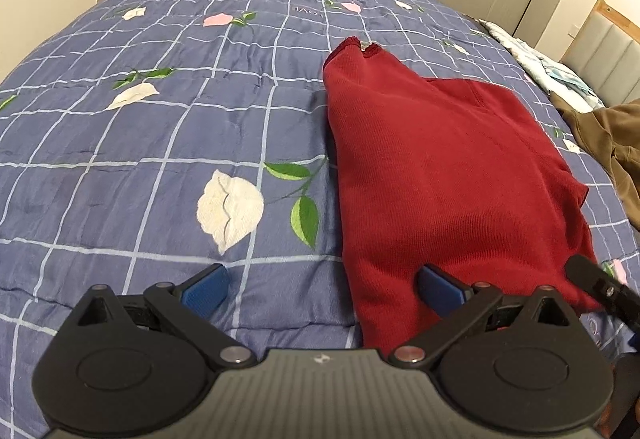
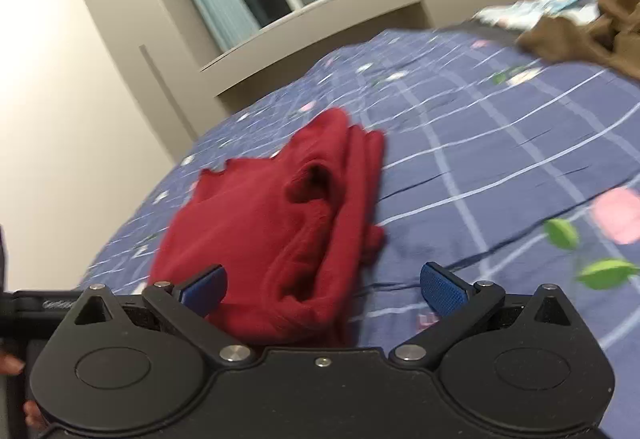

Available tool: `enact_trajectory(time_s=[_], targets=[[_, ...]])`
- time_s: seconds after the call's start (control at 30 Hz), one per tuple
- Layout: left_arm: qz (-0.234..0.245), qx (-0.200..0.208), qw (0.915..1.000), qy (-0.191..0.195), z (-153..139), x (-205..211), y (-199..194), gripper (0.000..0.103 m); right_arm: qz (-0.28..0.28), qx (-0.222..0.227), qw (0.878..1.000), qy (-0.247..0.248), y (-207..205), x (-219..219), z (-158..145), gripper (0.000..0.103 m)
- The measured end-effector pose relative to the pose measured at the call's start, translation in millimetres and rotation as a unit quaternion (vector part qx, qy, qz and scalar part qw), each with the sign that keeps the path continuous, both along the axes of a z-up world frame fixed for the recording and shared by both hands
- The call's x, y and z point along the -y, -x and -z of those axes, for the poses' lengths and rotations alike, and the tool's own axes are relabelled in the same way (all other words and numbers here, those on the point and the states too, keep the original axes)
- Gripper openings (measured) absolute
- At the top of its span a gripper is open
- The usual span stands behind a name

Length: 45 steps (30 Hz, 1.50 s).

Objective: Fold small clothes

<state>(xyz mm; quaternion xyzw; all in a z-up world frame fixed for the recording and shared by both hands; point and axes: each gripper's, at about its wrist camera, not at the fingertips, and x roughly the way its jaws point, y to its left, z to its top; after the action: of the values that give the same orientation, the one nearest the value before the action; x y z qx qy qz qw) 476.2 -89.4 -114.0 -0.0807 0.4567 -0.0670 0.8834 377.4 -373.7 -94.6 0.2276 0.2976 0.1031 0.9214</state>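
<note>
red garment [image 1: 448, 179] before open left tongs [image 1: 324, 289]

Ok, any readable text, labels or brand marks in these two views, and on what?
Stitched lettering on the blue floral quilt: too small to read.
White print on a black bar beside the right gripper: blurred and cut off, unreadable.
Small white mark on the left gripper body: a logo, not readable text.

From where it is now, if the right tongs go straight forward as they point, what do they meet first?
Most likely the folded red garment: the open right tongs point low over the blue floral quilt, and the garment's near edge lies between the fingers. Depth is blurred, so this is a judgement.
</note>
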Motion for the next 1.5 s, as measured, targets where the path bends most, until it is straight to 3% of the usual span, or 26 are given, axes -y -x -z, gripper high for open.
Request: enact_trajectory(time_s=[0.23,0.43,0.57,0.7,0.8,0.87,0.97,1.0,1.13,1.27,1.5], targets=[[0.027,-0.003,0.9995,0.016,-5,7,-29,0.103,-0.001,-0.001,0.998,-0.07,-33,16,6,0.103],[0.039,0.0,0.9986,0.036,-8,13,-45,0.103,-0.002,0.002,0.999,-0.05,-39,7,5,0.102],[0.035,0.001,0.9957,0.086,-8,4,-44,0.103,0.001,0.001,0.999,-0.035,-37,2,5,0.1],[0.03,0.004,0.9851,0.169,-1,-13,-37,0.103,0.009,0.002,0.999,-0.037,-35,3,5,0.094],[0.029,0.004,0.9869,0.159,1,-12,-41,0.102,0.011,0.002,0.999,-0.036,-34,3,6,0.085],[0.026,0.004,0.9864,0.162,0,-10,-44,0.097,0.008,0.002,0.999,-0.036,-34,2,5,0.08],[0.022,-0.009,0.9852,0.17,0,-7,-50,0.076,0.008,0.003,0.999,-0.033,-33,1,5,0.075],[0.02,-0.011,0.9854,0.169,0,-6,-50,0.077,0.009,0.003,0.999,-0.034,-33,1,5,0.072],[0.013,-0.014,0.9894,0.144,-2,-1,-50,0.058,0.005,0.005,0.999,-0.035,-33,-1,6,0.054],[0.014,-0.016,0.9921,0.123,-9,4,-50,0.042,0.0,0.006,1.0,-0.021,-33,-7,2,0.047],[0.037,0.009,0.996,0.081,-38,15,-45,0.029,0.009,0.019,1.0,0.02,-30,-26,-20,0.038]])
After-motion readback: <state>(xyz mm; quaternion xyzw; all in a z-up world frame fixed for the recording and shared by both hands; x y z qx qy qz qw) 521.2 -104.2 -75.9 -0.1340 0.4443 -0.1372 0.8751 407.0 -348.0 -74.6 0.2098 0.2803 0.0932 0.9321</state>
